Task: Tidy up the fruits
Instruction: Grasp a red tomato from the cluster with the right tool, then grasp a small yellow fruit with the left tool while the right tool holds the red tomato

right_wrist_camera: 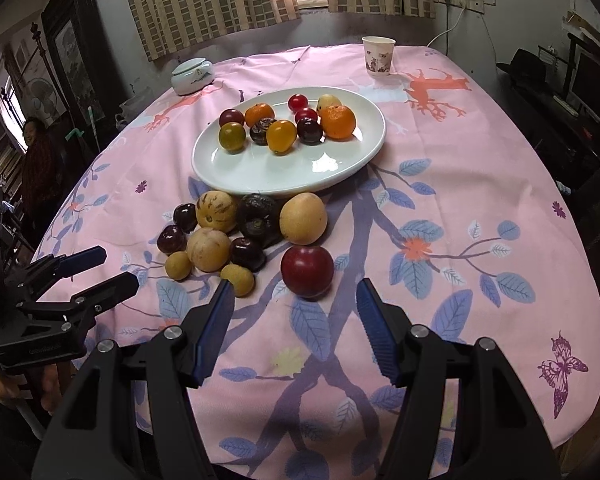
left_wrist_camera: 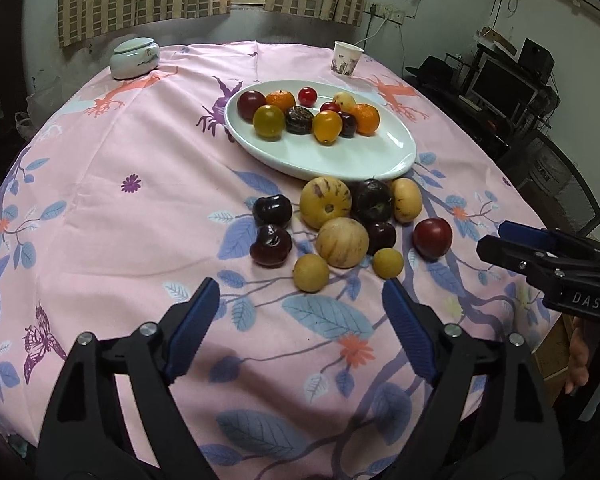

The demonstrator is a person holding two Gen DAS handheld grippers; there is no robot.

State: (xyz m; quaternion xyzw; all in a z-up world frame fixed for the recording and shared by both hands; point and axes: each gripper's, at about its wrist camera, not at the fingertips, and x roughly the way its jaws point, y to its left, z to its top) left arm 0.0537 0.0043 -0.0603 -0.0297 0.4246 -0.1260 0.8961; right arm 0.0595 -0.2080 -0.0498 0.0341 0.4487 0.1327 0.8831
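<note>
A white oval plate (left_wrist_camera: 340, 168) (right_wrist_camera: 260, 184) on the pink floral tablecloth carries several small fruits: oranges, tomatoes and dark plums. In front of it, a loose pile of fruit (left_wrist_camera: 342, 242) (right_wrist_camera: 208, 249) lies on the cloth. My left gripper (left_wrist_camera: 300, 286) (right_wrist_camera: 114, 268) is open, its blue pads just short of a small yellow fruit (left_wrist_camera: 311, 273) (right_wrist_camera: 178, 266). My right gripper (right_wrist_camera: 296, 286) (left_wrist_camera: 512, 240) is also open, with a red plum (right_wrist_camera: 307, 270) (left_wrist_camera: 433, 237) right in front of its tips. Neither gripper holds anything.
A lidded ceramic jar (left_wrist_camera: 135, 58) (right_wrist_camera: 192, 76) and a paper cup (left_wrist_camera: 347, 59) (right_wrist_camera: 378, 56) stand at the table's far edge. A person (right_wrist_camera: 36, 152) is by the wall on the left. A desk with a monitor (left_wrist_camera: 500, 84) is off to the right.
</note>
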